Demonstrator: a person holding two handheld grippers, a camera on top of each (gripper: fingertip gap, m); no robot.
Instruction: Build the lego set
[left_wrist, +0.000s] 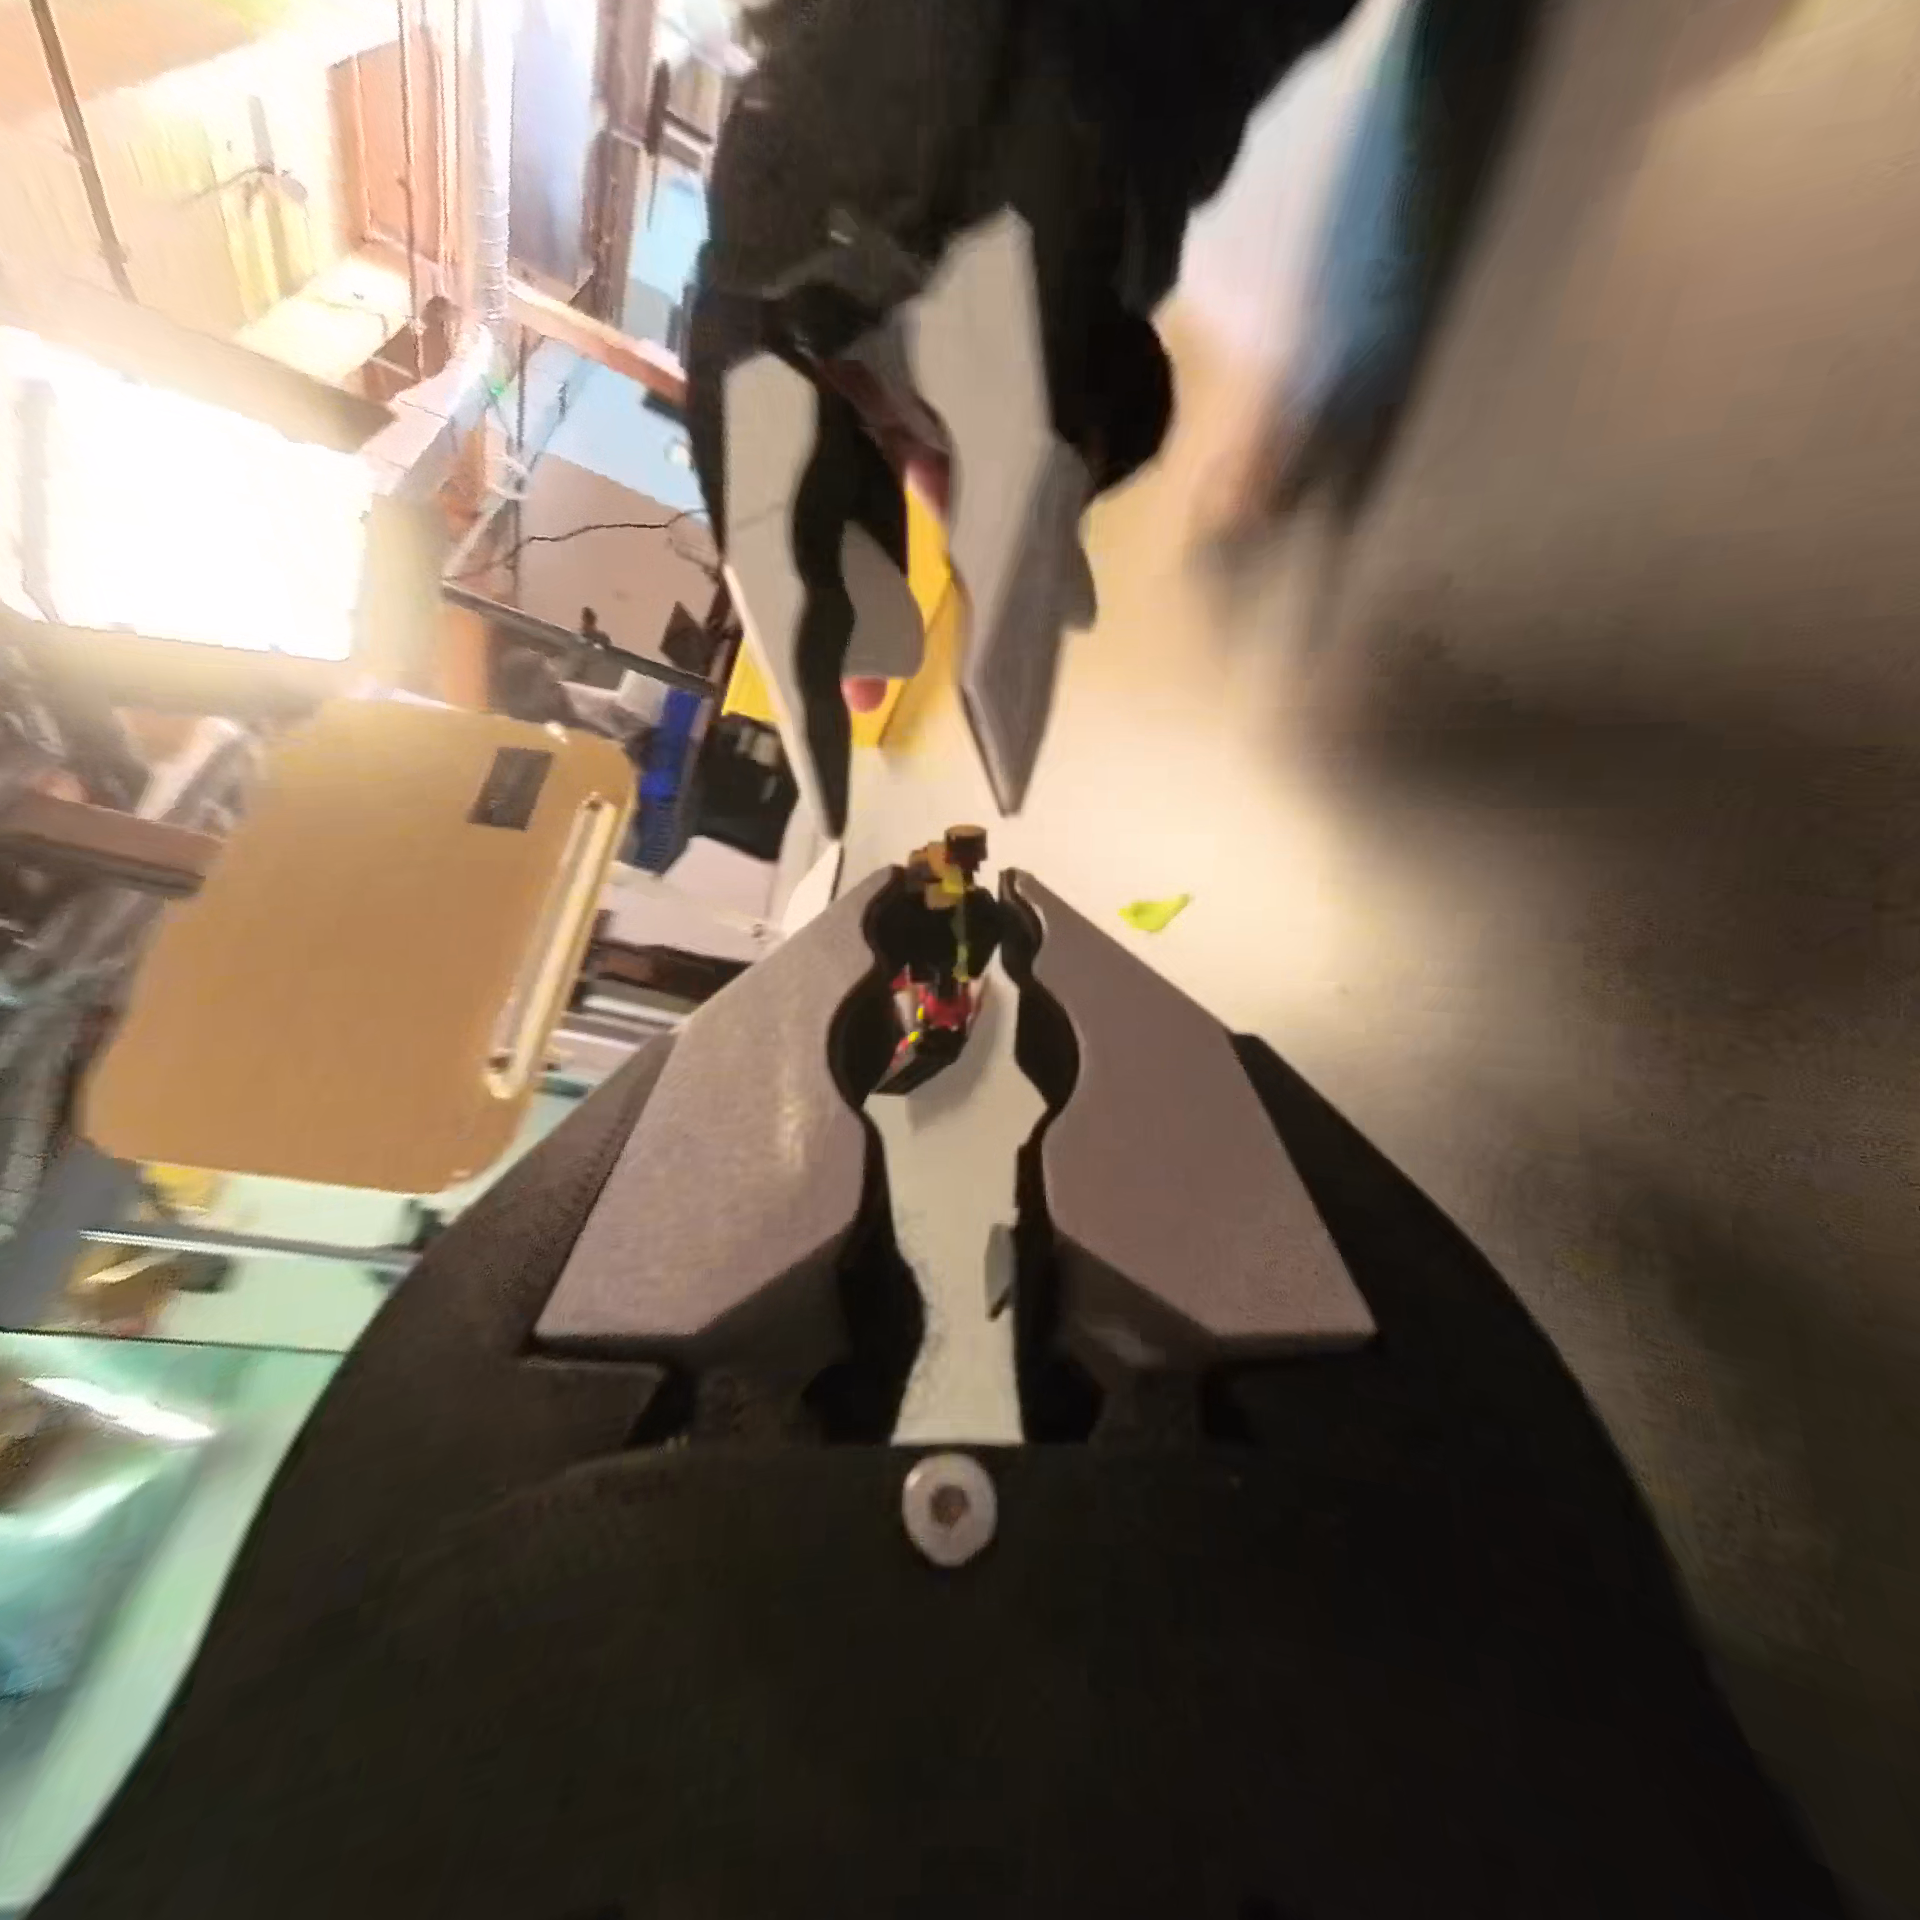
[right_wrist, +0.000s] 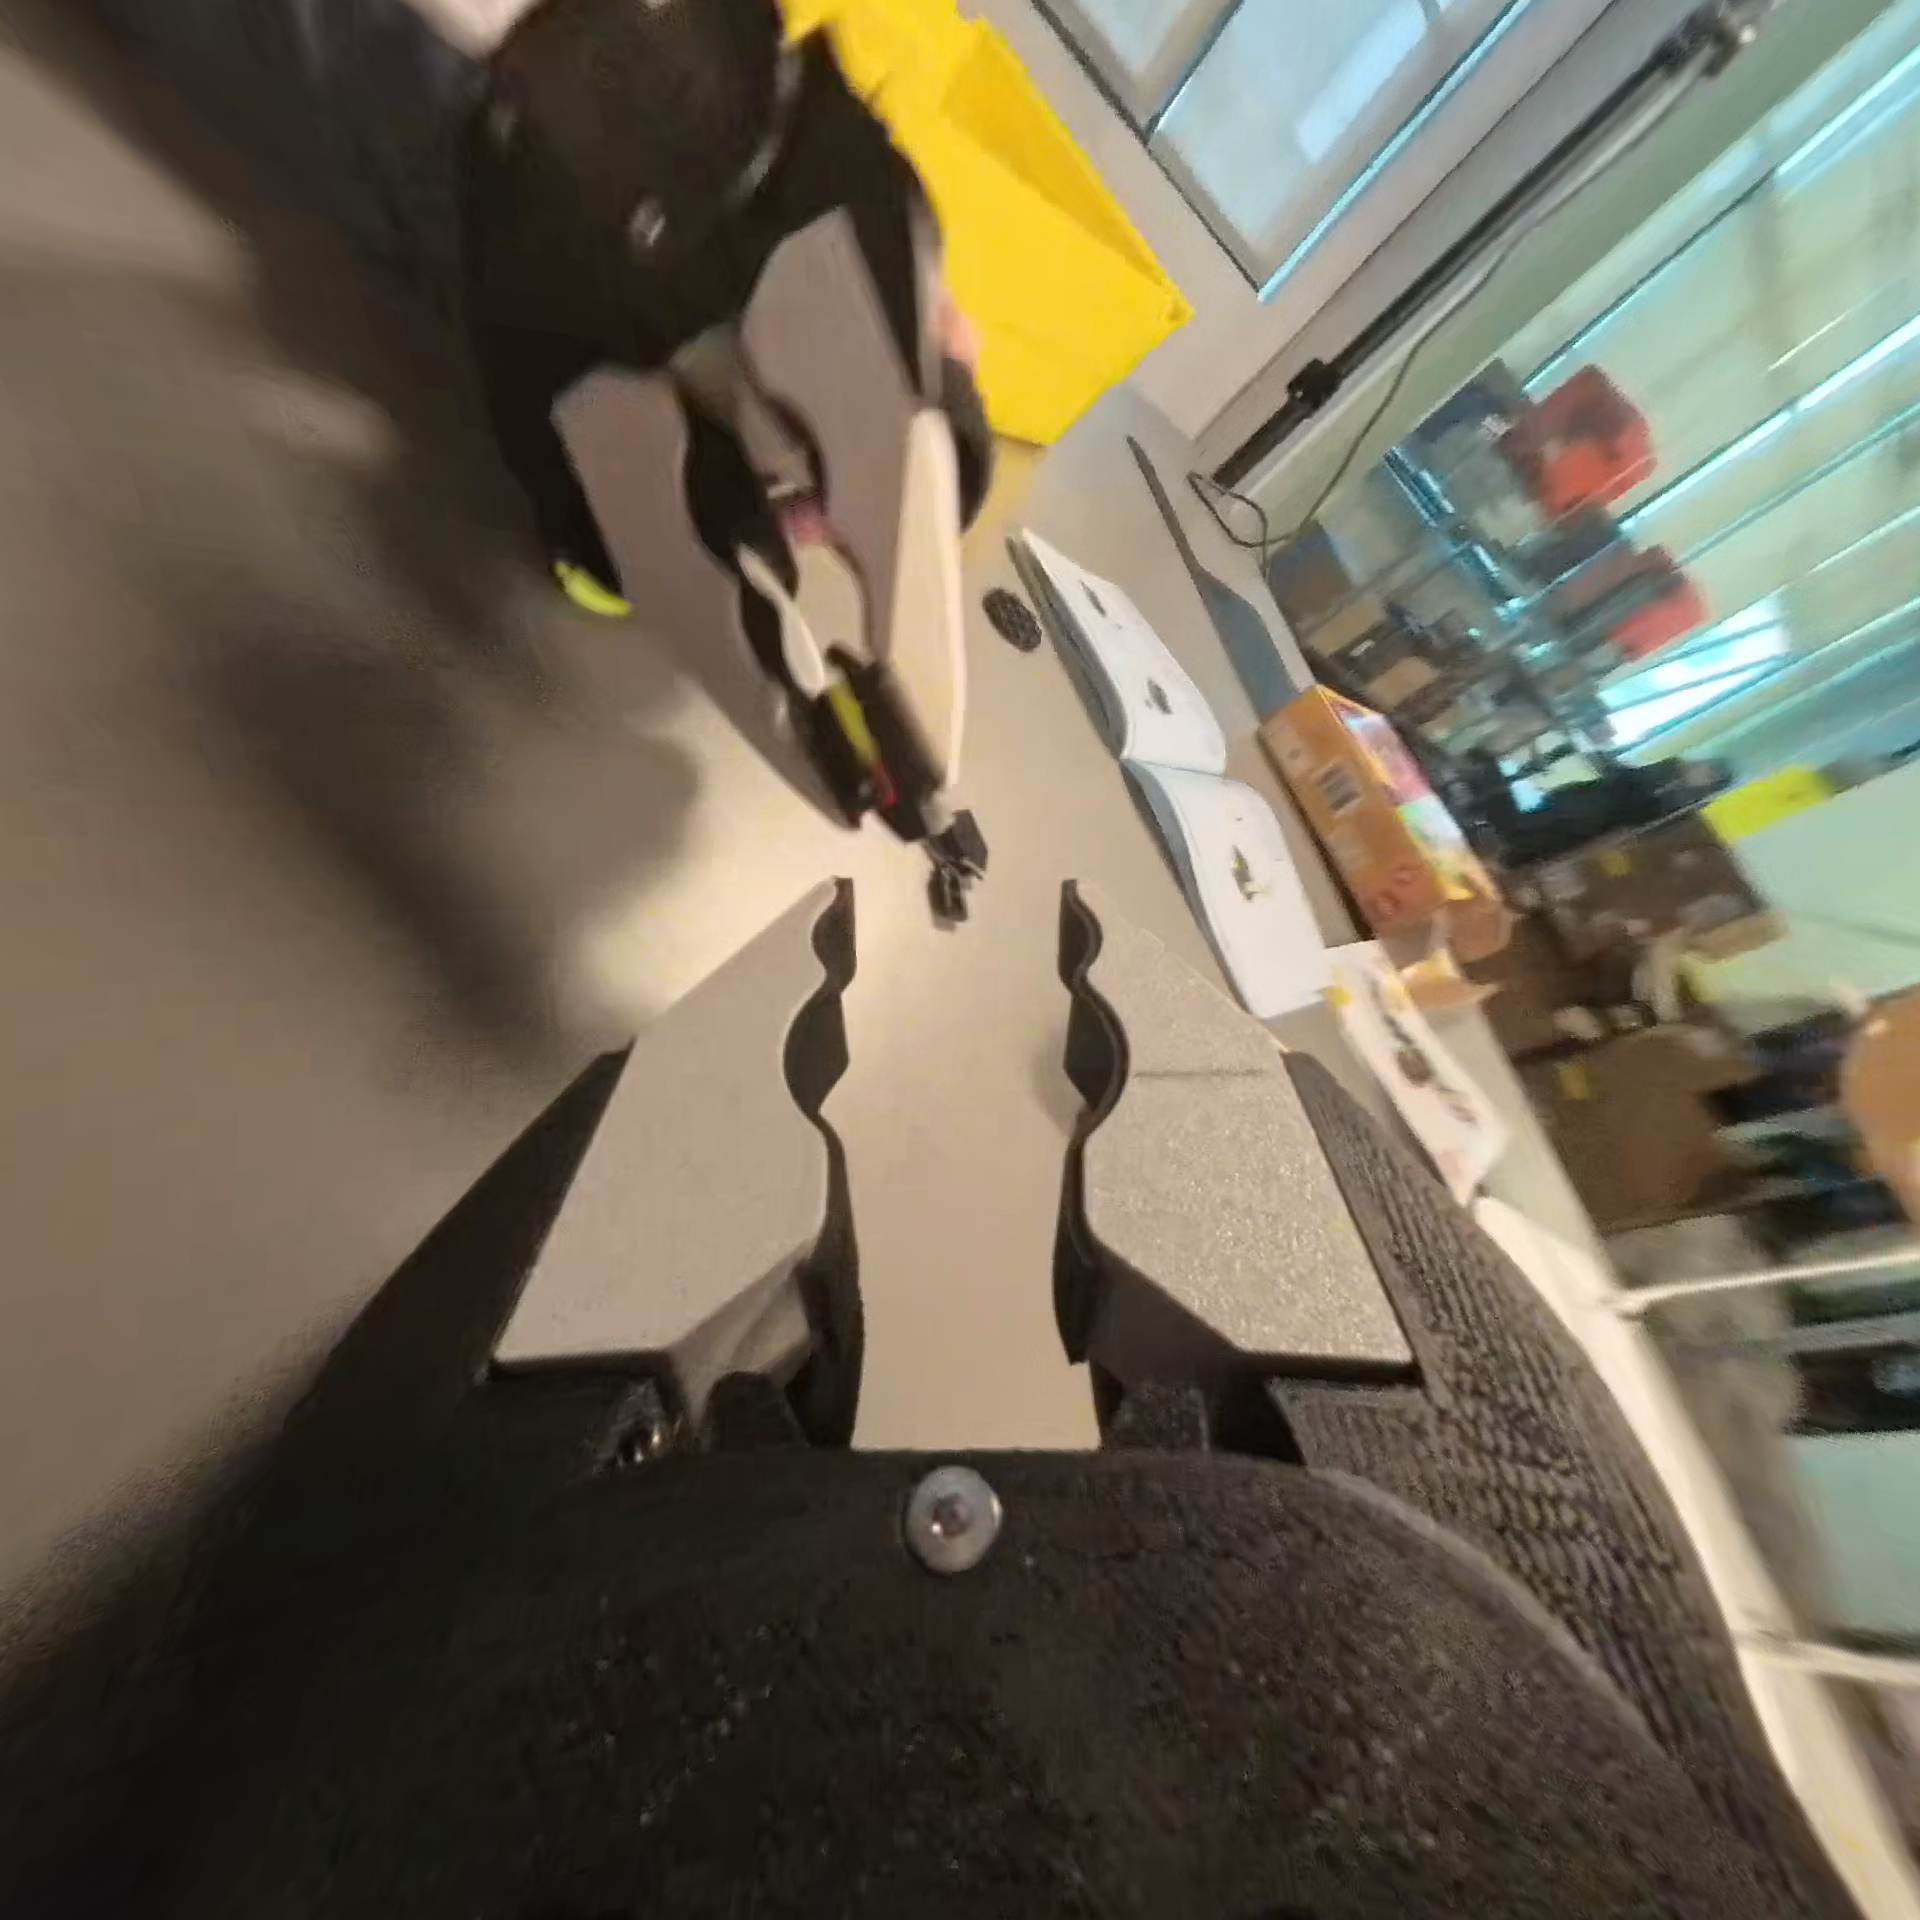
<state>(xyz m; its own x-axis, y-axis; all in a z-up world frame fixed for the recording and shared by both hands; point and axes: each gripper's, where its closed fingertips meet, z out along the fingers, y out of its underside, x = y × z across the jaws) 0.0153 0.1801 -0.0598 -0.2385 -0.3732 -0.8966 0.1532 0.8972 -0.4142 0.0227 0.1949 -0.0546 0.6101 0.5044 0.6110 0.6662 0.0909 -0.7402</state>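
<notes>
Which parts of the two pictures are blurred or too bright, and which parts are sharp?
Left wrist view: a window area at the far left is blown out white, and the right gripper and the surroundings are motion-blurred; the lego assembly in the left gripper is fairly sharp. Right wrist view: the right gripper's fingers are crisp, the shelves at the right edge smear, and the table carries soft shadows.

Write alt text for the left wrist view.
The left claw is shut on a small black, red and yellow lego assembly, held above a pale table. The right claw points down at it from above, open and empty. A lime-green piece lies on the table nearby.
</notes>
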